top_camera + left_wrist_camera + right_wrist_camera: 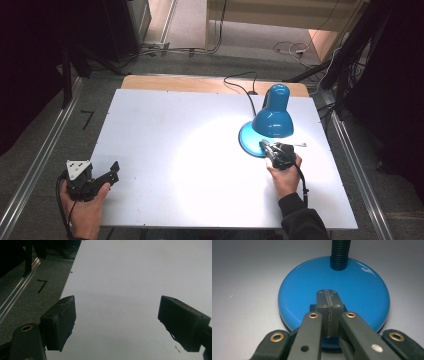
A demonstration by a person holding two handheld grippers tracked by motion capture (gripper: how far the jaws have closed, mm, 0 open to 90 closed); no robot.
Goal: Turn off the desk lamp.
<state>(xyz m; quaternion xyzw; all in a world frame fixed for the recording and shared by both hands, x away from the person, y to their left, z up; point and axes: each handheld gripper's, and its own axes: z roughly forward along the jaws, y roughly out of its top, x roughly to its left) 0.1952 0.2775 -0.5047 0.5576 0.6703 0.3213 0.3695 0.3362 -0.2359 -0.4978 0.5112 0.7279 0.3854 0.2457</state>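
A blue desk lamp stands at the right of the white table (165, 130), its shade (273, 118) tipped down over its round blue base (246, 141) and casting a bright pool of light on the tabletop. My right gripper (264, 145) is shut with nothing between its jaws. In the right gripper view its closed tips (327, 293) rest on the near part of the base (362, 287), over a small dark block, below the ribbed black neck (340, 252). My left gripper (114, 172) is open near the front left edge; its pads (62, 322) stand wide apart over bare table.
The lamp's black cord (240, 85) runs off the back edge over a wooden board (175, 82). Metal rails (40, 160) flank the table on grey carpet, which bears a black mark like a 7 (41, 286). Cables lie on the floor behind.
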